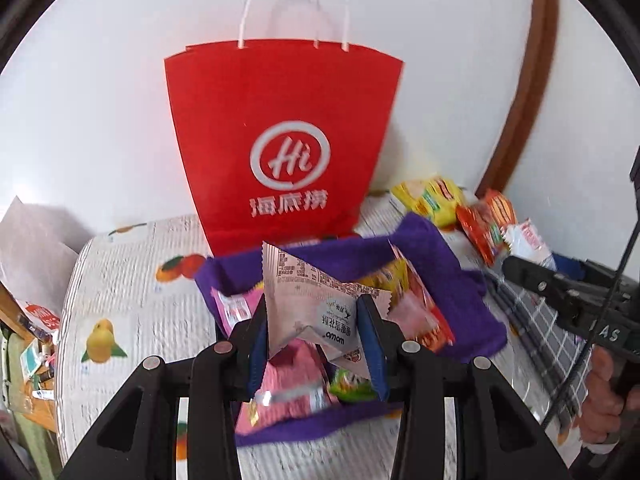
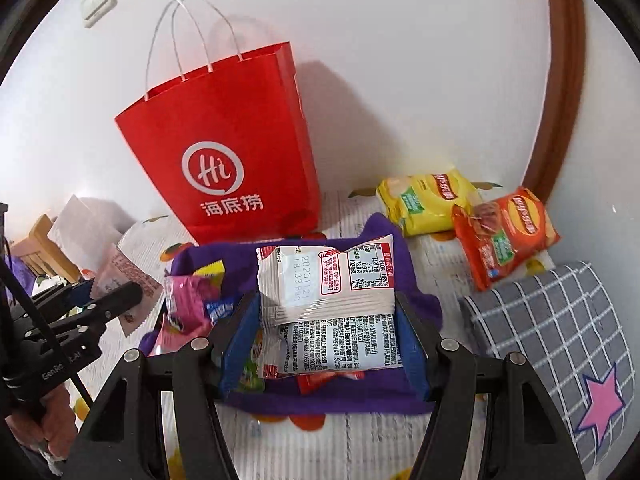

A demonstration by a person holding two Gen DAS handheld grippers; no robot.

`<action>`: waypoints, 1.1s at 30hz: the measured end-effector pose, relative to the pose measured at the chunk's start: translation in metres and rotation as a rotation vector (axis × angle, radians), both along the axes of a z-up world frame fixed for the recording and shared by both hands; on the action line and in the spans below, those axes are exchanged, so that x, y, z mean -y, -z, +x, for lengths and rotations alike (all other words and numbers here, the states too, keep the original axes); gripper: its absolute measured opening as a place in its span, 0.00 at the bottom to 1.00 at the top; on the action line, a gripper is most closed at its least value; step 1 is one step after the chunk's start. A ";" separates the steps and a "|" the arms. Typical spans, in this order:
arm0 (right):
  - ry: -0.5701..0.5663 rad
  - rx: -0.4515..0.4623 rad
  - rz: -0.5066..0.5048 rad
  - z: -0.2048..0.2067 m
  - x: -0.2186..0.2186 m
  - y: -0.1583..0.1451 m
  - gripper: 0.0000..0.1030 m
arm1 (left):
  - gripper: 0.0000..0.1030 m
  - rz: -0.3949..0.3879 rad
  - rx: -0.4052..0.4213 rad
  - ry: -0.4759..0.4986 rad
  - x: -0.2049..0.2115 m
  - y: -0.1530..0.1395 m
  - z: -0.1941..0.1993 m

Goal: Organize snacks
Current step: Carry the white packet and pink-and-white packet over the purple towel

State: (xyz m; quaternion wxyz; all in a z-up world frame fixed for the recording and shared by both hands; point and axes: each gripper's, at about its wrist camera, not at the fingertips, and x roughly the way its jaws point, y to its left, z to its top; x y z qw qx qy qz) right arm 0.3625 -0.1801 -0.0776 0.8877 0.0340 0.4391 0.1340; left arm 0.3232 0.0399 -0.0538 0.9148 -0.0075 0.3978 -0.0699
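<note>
I have my left claw [image 1: 316, 344] pinched on a crumpled white packet [image 1: 316, 300] and my right claw [image 2: 326, 340] clamped half-wide round a white snack bag [image 2: 326, 304], the red bag [image 2: 224, 160] at eleven o'clock.

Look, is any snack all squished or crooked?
Yes. The small white packet in the left gripper is crumpled and tilted. The white packet in the right gripper sits flatter.
</note>
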 end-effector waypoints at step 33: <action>-0.075 -0.025 -0.008 0.052 -0.023 0.024 0.62 | 0.38 -0.023 -0.057 -0.073 -0.022 0.034 0.028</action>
